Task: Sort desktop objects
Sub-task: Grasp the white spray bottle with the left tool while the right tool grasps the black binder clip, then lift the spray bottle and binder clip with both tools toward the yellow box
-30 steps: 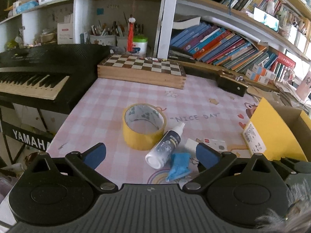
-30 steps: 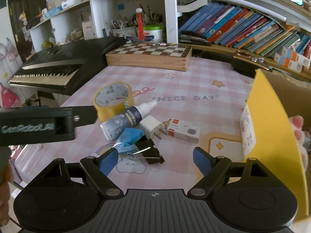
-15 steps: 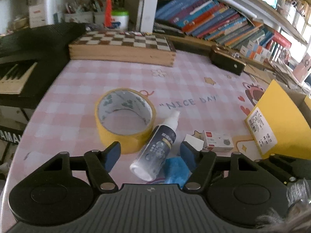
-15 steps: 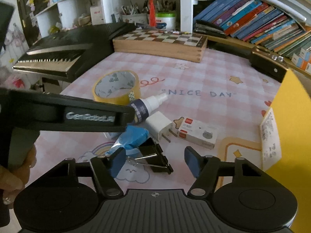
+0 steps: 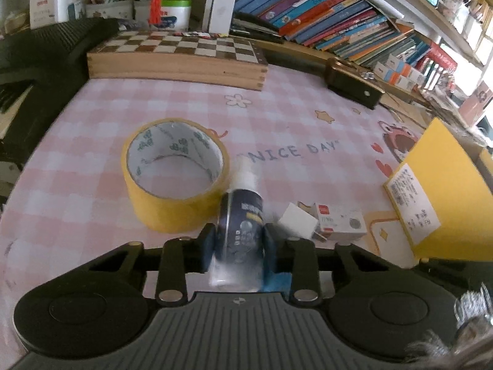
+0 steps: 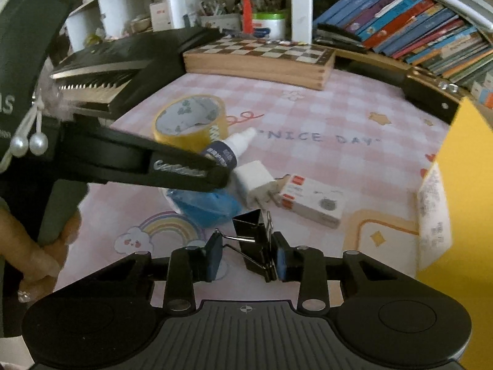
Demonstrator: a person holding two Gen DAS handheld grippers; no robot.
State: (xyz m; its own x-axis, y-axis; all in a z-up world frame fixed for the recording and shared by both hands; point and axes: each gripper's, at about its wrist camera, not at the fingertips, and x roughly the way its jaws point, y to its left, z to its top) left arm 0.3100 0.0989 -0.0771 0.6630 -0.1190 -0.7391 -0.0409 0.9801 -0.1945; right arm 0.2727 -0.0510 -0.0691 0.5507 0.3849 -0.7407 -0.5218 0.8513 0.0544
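both sets of jaws have just been closing, and each now has something between its pads. left hand-held gripper (image 5: 237,246) has come forward and down since a second ago, when it hung wide open short of the clutter; now it is clamped on the lower body of the spray bottle (image 5: 242,215), blue pads pressing either side. bottle lies nozzle pointing away, just beside the yellow tape roll (image 5: 175,172), maybe touching it, hard to tell with the blur. right hand-held gripper (image 6: 246,257) has barely shifted, but its jaws have gone from wide to clenched on the black binder clip (image 6: 255,240): right pad sits on the clip body, left pad on the wire handle. clip stands near the front edge of the pink checked surface (image 5: 292,117), close to the blue cloth bundle (image 6: 203,206).

white charger plug (image 6: 255,182) and small white box (image 6: 311,203) lie side by side, ungripped. yellow cardboard box (image 5: 446,197) stands open at the right side and looks like the likely drop-off, though that is my guess.

meaning for the task: two items are grasped at once, neither looks lifted yet. pick step looks done for both; next calls for lifting and carrying. bottle is round and held low on its body, so it could swing or slip. clip grip is partly on a wire handle, so it could twist.
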